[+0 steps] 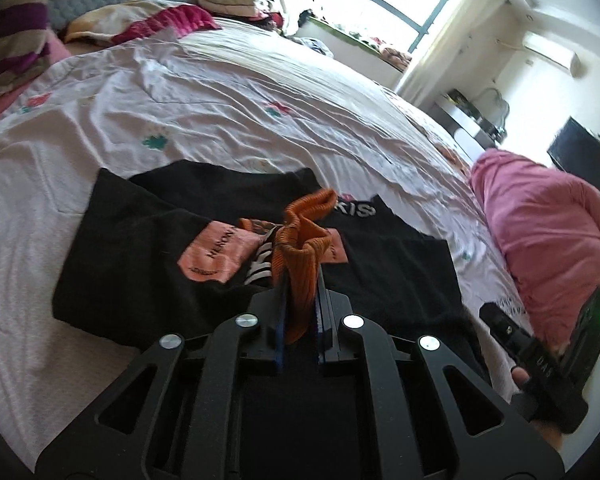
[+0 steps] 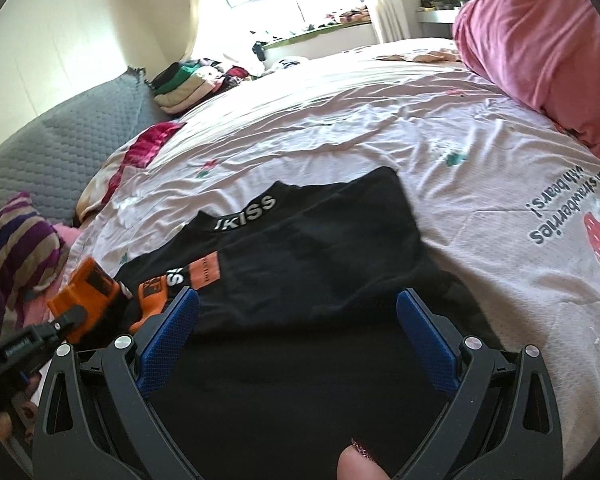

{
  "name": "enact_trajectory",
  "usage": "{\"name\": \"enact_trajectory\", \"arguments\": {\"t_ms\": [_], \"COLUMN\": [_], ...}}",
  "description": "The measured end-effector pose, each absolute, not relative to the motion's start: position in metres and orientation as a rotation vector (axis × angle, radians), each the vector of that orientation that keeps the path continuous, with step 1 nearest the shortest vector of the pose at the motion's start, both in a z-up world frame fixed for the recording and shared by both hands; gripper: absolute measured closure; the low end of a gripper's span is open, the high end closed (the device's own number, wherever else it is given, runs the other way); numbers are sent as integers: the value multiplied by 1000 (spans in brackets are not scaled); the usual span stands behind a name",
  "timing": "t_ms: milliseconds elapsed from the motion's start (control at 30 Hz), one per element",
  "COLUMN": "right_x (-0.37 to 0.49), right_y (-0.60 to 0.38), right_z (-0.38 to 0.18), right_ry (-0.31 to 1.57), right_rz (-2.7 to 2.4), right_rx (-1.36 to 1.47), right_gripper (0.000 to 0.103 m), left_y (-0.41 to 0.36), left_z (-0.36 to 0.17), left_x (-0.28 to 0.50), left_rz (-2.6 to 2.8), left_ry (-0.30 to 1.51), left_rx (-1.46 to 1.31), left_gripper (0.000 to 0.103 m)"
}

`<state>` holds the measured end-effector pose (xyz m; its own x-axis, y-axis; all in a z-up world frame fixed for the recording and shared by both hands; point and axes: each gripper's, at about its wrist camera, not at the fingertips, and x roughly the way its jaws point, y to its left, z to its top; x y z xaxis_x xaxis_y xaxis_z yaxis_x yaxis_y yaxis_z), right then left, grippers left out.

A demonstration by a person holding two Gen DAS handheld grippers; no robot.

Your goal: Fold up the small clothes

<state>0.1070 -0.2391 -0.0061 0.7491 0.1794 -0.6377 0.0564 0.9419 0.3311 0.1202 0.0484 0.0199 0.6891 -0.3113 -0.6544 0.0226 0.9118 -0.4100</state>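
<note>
**A:** Which step is this, starting at the left?

**B:** The left gripper (image 1: pixel 300 280) is pinching the orange ribbed cuff (image 1: pixel 300 264) of the black top (image 1: pixel 384 268), which lies spread on the white bedsheet (image 1: pixel 204 96). The cuff is bunched up between the blue pads, above the garment's chest. I'd judge it is the sleeve fold: the left sleeve is being carried inward across the body.

**A:** And the right side?

**B:** The right gripper (image 2: pixel 298 308) has its jaws spread wide, holding nothing, hovering over the lower part of the same top. In its view the collar lettering (image 2: pixel 246 214) sits farther up the bed, with a pink quilt (image 2: pixel 540 48) well off to the right.

**A:** What does the next move need?

**B:** Probably laying the cuff flat over the chest without dragging the body cloth, then letting go. The free right gripper could pin or take the other side.

**A:** Anything unclear?

**B:** The hem nearest the grippers is hidden under them in both views. How much sleeve trails behind the cuff I cannot tell, as the left fingers cover it. The right sleeve is not distinguishable in the dark fabric.
</note>
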Motion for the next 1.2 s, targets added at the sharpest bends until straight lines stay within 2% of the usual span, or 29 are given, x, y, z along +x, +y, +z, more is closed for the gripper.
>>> {"name": "enact_trajectory", "arguments": {"t_ms": [167,300,400,533,600,767,833,933,1200], "right_x": [107,107,108,109,110,114,116,118,123], "right_y": [-254,-259,-258,-253,-247,-228,-214,-193,-126], "right_z": [-9,-13,-16,-18,-19,-26,-30,-34,-46], "right_ry": [726,737,746,759,769,803,828,854,933], "right_rz": [44,37,43,58,71,120,161,231,373], "right_rx": [382,402,405,399,391,372,366,359,302], "right_gripper": [5,5,5,5,5,5,5,5,5], "left_y": [35,25,20,17,20,33,42,56,93], "left_z": [13,7,4,11,14,24,27,29,27], "left_x": [123,126,127,124,122,120,119,119,119], "left_rz": [-216,-272,-320,-347,-336,-242,-178,-114,12], "left_ry": [821,863,882,873,861,834,825,814,836], "left_rx": [-364,-355,-371,-364,-363,-325,-307,-306,-325], "left_gripper": [96,86,84,55,52,30,18,10,10]}}
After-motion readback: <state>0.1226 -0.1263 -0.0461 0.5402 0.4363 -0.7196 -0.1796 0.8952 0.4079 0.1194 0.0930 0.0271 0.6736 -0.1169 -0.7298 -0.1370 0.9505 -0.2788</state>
